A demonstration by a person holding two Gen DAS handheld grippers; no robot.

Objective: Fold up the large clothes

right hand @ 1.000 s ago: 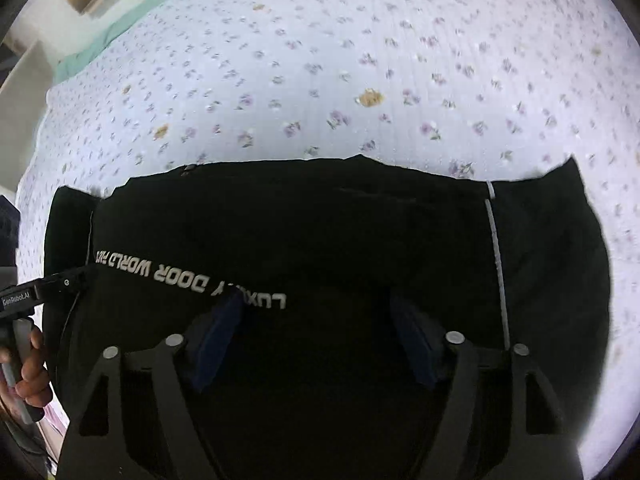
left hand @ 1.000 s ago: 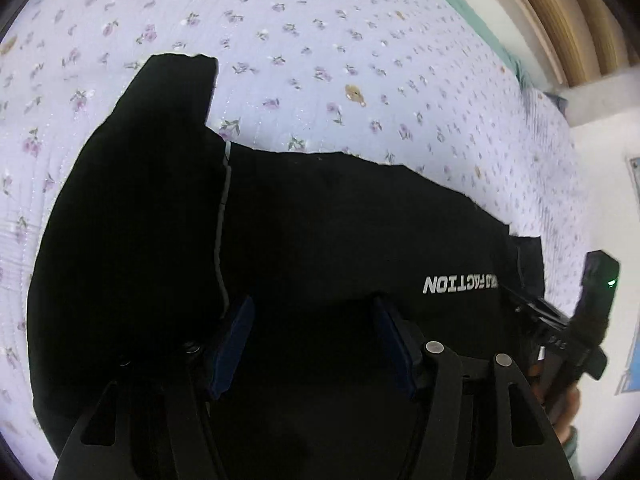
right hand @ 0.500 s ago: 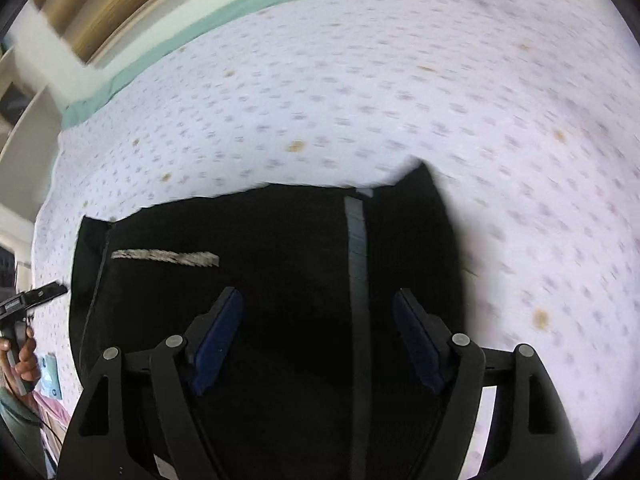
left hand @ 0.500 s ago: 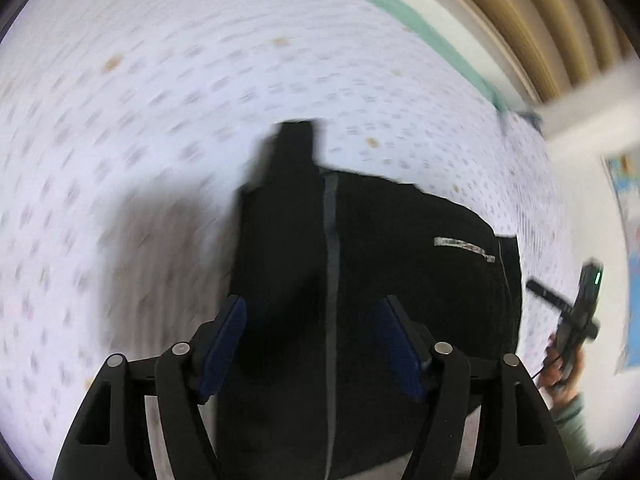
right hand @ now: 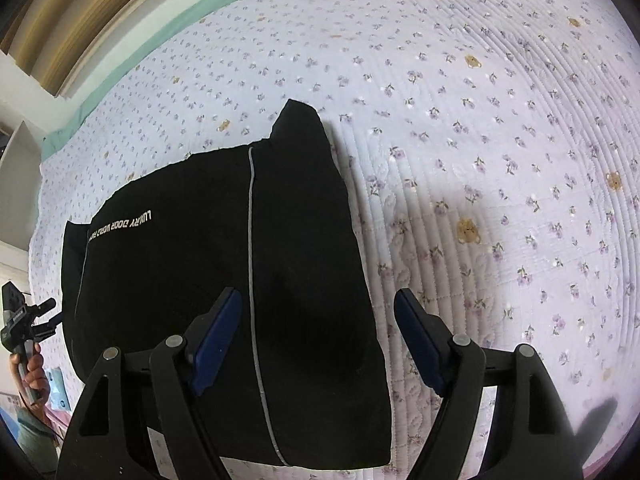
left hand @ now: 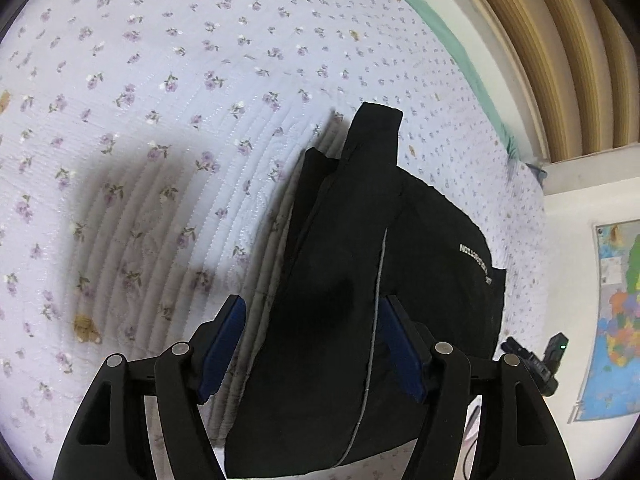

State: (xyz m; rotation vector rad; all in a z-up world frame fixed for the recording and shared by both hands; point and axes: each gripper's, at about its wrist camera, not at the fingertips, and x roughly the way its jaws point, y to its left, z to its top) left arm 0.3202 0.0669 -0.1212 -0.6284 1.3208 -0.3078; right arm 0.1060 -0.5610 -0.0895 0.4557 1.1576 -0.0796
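Around the folded black garment (right hand: pixel 224 280) you have bare bed (right hand: pixel 500 140) on its far and right sides; only the garment itself blocks passage.

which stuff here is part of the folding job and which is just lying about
Part of the job:
- black garment with white lettering, lying folded on the bed
- left gripper, open above it
- right gripper, open above it
- floral quilt, the surface it lies on

Just lying about:
- wall map
- curtain
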